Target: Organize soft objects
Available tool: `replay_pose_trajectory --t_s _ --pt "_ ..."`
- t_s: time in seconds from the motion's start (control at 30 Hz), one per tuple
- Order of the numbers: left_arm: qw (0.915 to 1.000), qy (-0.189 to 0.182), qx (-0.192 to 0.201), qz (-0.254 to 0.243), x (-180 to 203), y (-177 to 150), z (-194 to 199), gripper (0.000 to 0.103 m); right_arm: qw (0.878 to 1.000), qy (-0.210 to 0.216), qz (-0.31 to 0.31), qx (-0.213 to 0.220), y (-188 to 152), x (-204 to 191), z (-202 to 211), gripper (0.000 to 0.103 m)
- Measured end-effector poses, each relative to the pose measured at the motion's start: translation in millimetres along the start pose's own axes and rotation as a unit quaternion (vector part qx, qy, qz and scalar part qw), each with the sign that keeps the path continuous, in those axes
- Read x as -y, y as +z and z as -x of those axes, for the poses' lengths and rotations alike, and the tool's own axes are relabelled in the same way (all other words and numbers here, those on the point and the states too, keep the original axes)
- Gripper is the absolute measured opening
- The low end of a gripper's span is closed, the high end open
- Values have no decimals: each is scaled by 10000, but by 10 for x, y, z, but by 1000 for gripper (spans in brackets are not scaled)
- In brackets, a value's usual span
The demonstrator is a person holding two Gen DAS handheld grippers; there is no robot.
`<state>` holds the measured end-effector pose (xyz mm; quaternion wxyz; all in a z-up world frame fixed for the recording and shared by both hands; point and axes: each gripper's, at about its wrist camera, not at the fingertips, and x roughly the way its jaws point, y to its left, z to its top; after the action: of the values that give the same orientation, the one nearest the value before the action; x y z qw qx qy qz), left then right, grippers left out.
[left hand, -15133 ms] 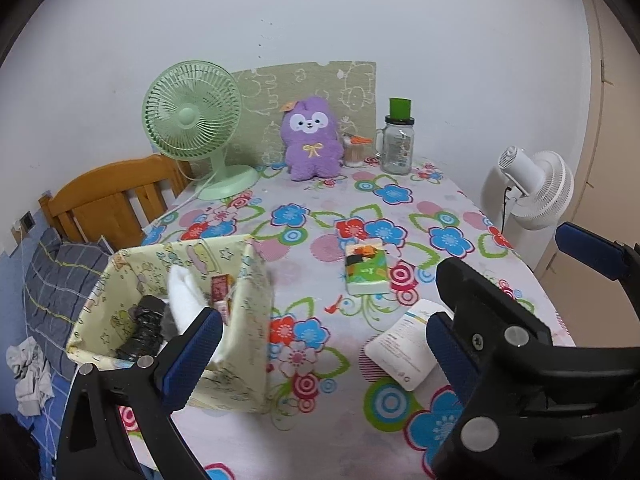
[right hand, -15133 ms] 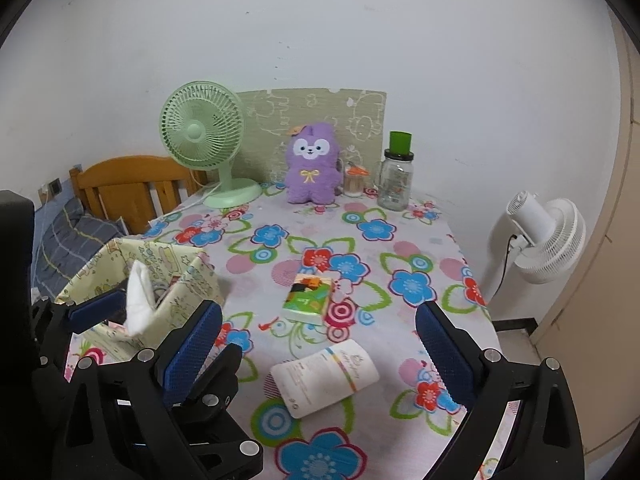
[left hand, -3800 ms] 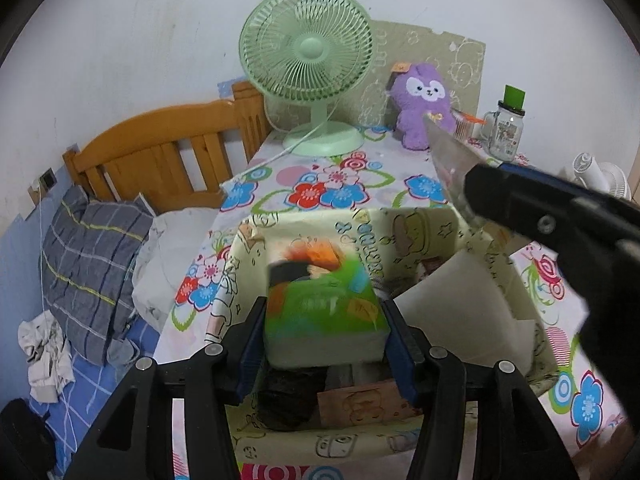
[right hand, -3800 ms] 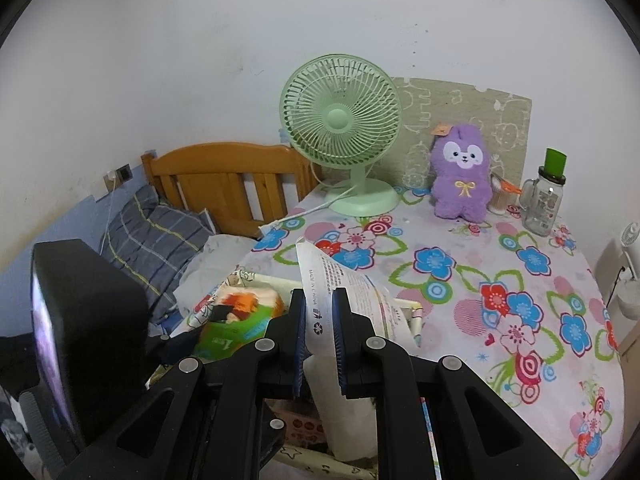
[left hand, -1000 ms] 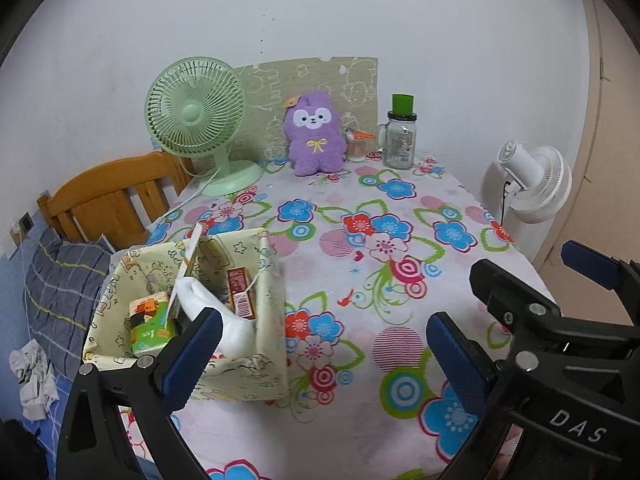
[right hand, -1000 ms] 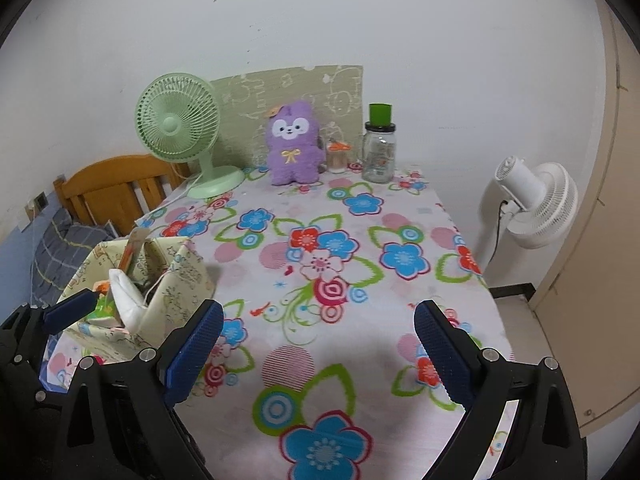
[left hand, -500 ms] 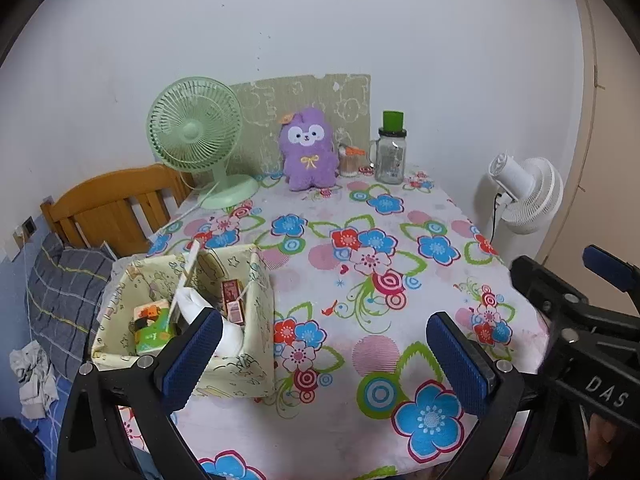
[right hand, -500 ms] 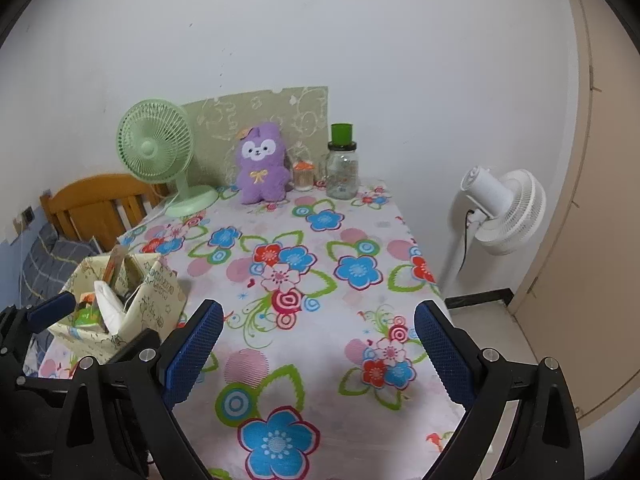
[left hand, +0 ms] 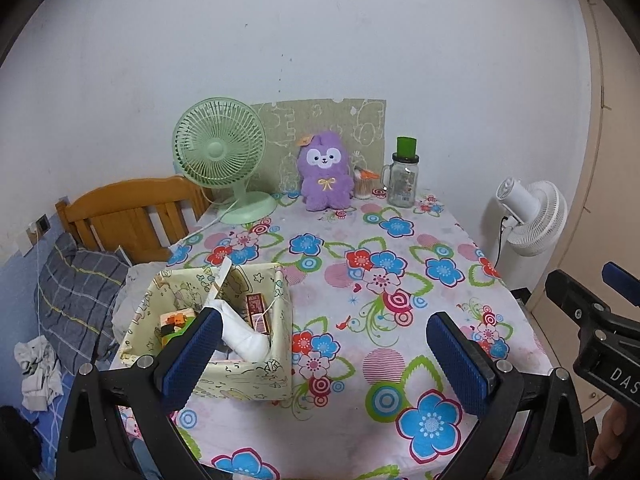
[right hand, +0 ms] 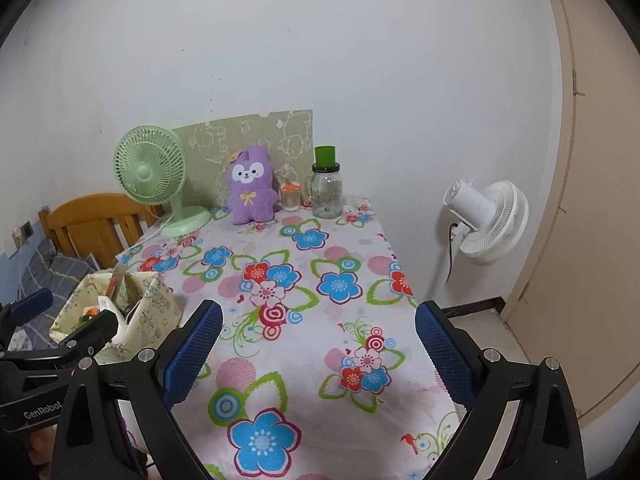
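Flower-print covered tabletop is mostly bare through the middle and near edge. The far edge against the wall is lined with a mint green desk fan, a purple plush bunny, a small orange-lidded jar and a clear glass jar with green cap. The right tabletop edge drops to the floor, with a white floor fan standing beyond it and a beige door further right. Off the left edge: a wooden bed headboard and a grey plaid pillow.

A pale yellow cartoon-print fabric storage box sits at the near-left corner of the tabletop. Inside it: a green-and-orange tissue pack on the left, a white soft pouch leaning in the middle, a small red-brown packet upright by the right wall, and a thin paper strip sticking up out of the top.

Left hand-held gripper has its blue pads spread wide and holds nothing; it hangs over the near edge. Right hand-held gripper is also spread wide and holds nothing.

Compared with 3.8 s ago, the tissue pack and white pouch are no longer clamped; both lie in the box. Both grippers have backed away from the box, and over the last second the view has widened further.
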<state>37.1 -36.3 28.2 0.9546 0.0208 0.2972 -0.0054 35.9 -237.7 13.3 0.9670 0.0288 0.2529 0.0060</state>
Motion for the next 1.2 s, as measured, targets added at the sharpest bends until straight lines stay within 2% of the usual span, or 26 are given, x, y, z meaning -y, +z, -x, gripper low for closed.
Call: replay_pose_trajectory --t_s 0.47,1.2 --pt "9997 -69 189 104 -68 24 169 103 9996 52 101 249 -7 -122 229 102" --pt "9994 100 285 145 -121 22 249 103 9991 196 131 351 11 -235 286 103"
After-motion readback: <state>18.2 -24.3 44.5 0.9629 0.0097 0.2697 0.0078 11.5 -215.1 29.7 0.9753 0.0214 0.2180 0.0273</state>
